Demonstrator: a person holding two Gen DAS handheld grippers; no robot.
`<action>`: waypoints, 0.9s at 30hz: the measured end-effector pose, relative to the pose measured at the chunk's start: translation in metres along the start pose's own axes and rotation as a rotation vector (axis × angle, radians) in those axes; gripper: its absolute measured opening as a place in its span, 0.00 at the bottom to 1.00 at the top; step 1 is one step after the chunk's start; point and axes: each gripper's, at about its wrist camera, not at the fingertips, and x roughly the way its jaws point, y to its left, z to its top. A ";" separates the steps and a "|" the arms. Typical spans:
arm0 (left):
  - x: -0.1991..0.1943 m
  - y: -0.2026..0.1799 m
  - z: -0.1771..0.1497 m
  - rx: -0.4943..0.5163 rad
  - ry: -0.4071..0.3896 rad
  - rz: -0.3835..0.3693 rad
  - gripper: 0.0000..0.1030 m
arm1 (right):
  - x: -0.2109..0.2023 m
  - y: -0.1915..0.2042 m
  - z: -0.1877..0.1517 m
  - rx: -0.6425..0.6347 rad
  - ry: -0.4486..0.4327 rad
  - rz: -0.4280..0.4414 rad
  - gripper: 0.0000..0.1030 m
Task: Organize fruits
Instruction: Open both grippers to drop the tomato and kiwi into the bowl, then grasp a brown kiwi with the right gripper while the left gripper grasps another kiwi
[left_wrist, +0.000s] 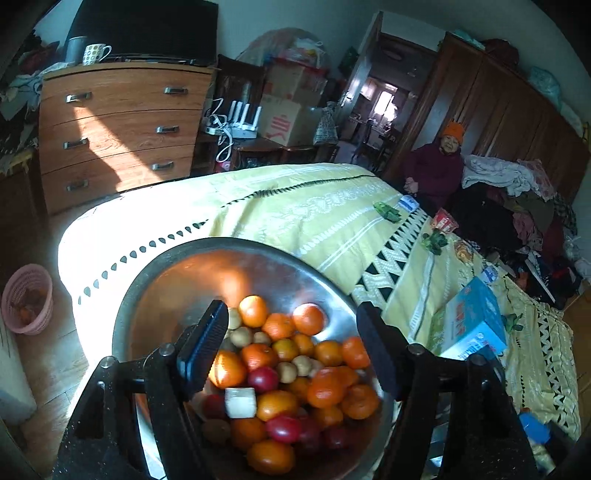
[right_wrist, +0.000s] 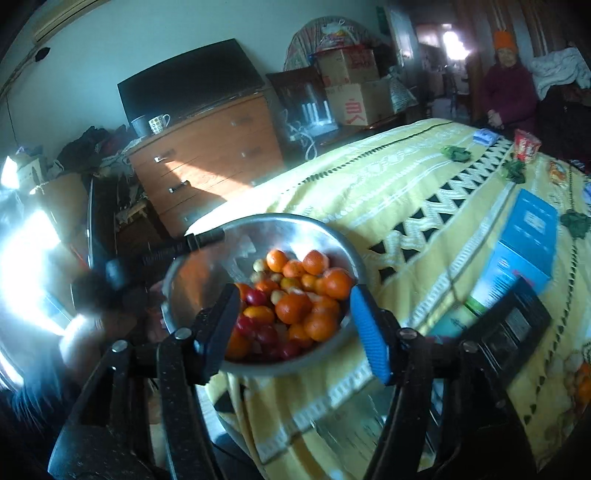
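A steel bowl (left_wrist: 177, 280) sits on the near corner of a yellow patterned tablecloth. It holds a heap of oranges (left_wrist: 325, 387), small red fruits (left_wrist: 263, 379), small tan round fruits (left_wrist: 242, 336) and one white cube (left_wrist: 240, 402). My left gripper (left_wrist: 291, 336) is open and empty just above the fruit heap. In the right wrist view the same bowl (right_wrist: 207, 258) shows further off, with oranges (right_wrist: 293, 306) in it. My right gripper (right_wrist: 293, 325) is open and empty in front of the bowl. The left gripper's finger (right_wrist: 184, 247) reaches over the bowl's far left rim.
A blue box (left_wrist: 476, 325) lies on the cloth right of the bowl, also in the right wrist view (right_wrist: 524, 243). Green leafy bits (left_wrist: 386, 212) and snack packets (left_wrist: 445, 221) lie further along. A drawer chest (left_wrist: 118, 129) stands behind. A person (left_wrist: 439, 162) sits at the far end. A pink basket (left_wrist: 27, 299) stands on the floor.
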 end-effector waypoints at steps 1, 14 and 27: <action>-0.003 -0.018 -0.003 0.023 -0.007 -0.034 0.71 | -0.011 -0.010 -0.020 0.017 0.014 -0.040 0.66; -0.018 -0.282 -0.146 0.494 0.216 -0.516 0.71 | -0.144 -0.231 -0.184 0.478 0.095 -0.556 0.49; 0.022 -0.324 -0.225 0.593 0.408 -0.493 0.71 | -0.100 -0.280 -0.221 0.447 0.195 -0.499 0.36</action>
